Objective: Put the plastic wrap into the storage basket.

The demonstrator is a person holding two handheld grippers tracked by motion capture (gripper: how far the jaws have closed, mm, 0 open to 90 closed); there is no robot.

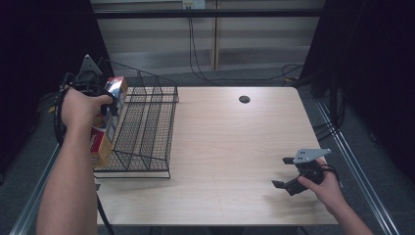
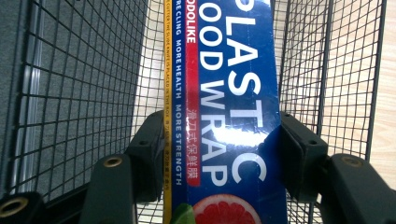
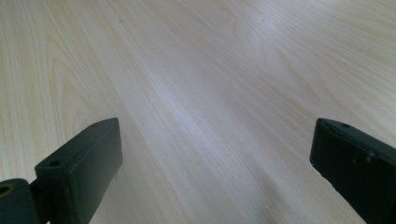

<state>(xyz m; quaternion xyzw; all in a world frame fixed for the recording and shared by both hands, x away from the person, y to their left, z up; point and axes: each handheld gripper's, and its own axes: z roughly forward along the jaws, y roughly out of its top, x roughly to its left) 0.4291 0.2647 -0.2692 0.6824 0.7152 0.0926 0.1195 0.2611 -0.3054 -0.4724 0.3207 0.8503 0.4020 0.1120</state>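
A long blue box of plastic food wrap (image 2: 229, 107) is clamped between the jaws of my left gripper (image 2: 219, 158), which press on its two long sides. In the high view the food wrap box (image 1: 108, 122) hangs over the left edge of the black wire rack (image 1: 147, 122), held by my left gripper (image 1: 110, 105). The wire rack (image 2: 84, 93) lies behind and below the box in the left gripper view. My right gripper (image 1: 283, 172) rests low over the table's front right with its jaws wide apart. Bare wood lies between the jaws of my right gripper (image 3: 215, 172).
The pale wooden table (image 1: 235, 147) has a dark round hole (image 1: 244, 99) near its far edge. Cables trail on the floor behind the table. Metal rails run along both sides of the table.
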